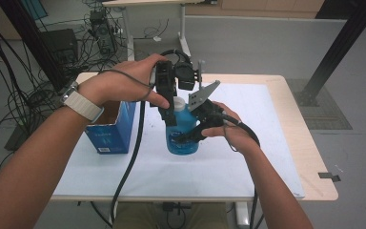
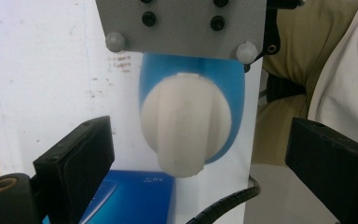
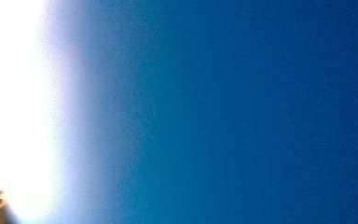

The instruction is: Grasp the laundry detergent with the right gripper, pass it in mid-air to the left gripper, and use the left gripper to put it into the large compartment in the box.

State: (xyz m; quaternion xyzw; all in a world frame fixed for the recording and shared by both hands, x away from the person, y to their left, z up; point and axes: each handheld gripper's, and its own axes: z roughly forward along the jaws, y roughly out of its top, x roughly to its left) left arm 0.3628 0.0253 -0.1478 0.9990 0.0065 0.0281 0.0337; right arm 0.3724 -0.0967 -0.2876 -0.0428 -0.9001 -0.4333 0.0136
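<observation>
A blue bottle with a white cap stands upright on the white mat in the middle of the table. My right gripper comes in from the right, its black jaws closed around the bottle's body. The right gripper view is pressed close against the blurred blue bottle. My left gripper points down over the bottle's top. In the left gripper view the white cap sits between the jaws of the left gripper, which stand wide apart and clear of it.
An open blue cardboard box stands on the table just left of the bottle, and its corner lies under the left jaw. The right gripper's grey plate hangs above the cap. Cables trail toward the front edge.
</observation>
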